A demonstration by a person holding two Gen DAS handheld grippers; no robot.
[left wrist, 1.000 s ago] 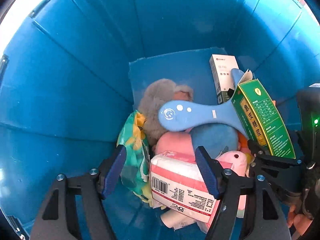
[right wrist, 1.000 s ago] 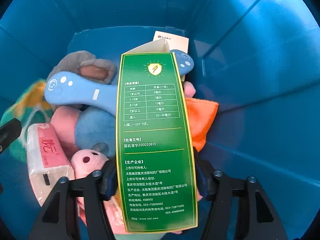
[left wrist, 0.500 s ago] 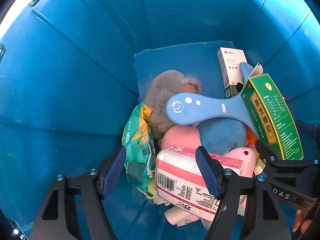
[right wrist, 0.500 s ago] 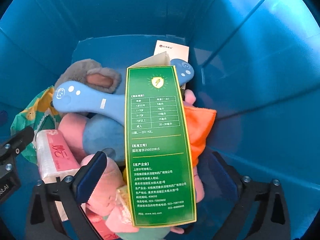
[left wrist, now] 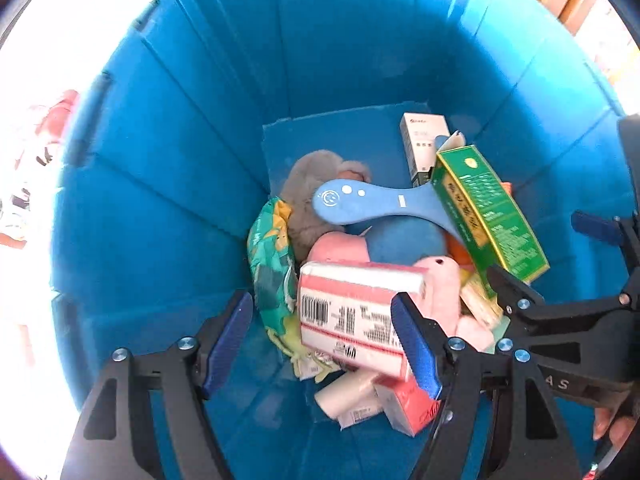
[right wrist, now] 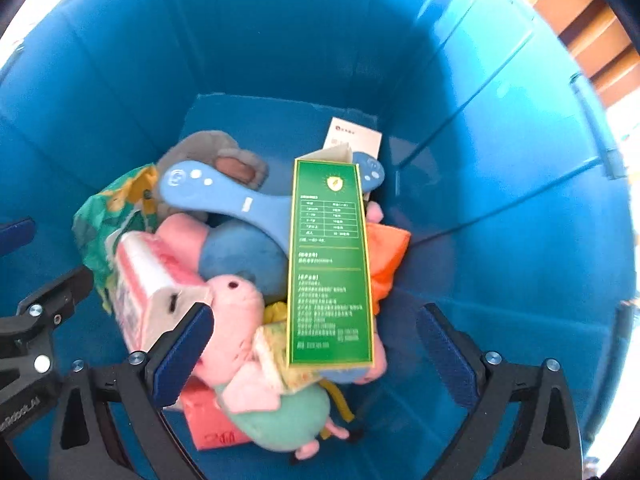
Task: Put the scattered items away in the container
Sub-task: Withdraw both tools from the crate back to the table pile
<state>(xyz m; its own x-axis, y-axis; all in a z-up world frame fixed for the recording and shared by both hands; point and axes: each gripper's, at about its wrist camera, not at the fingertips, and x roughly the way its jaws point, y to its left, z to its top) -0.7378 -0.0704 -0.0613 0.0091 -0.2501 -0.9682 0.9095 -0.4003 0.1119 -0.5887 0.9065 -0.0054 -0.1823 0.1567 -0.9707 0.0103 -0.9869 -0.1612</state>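
Observation:
A deep blue bin (left wrist: 180,160) (right wrist: 500,200) fills both wrist views. A green medicine box (right wrist: 330,264) (left wrist: 488,212) lies free on top of the pile inside, across a blue long-handled gadget (right wrist: 224,196). My right gripper (right wrist: 316,356) hangs above it, open wide, its pads well clear of the box. Left of it, my left gripper (left wrist: 322,340) is open over a pink-and-white tissue pack (left wrist: 352,304) and holds nothing. A pink pig plush (right wrist: 240,320), a grey plush (left wrist: 312,184), a white box (left wrist: 420,140) and an orange cloth (right wrist: 388,256) also lie in the bin.
A green-and-yellow packet (left wrist: 272,264) leans against the pile's left side. The bin's walls rise steeply on all sides. Wooden slats (right wrist: 592,32) show past the rim at top right. Beyond the left rim lies a bright surface with a red item (left wrist: 52,120).
The right jaws went from clamped on the green box to wide open, leaving the box on the pile. Both grippers rose, so the contents look smaller and the rim shows.

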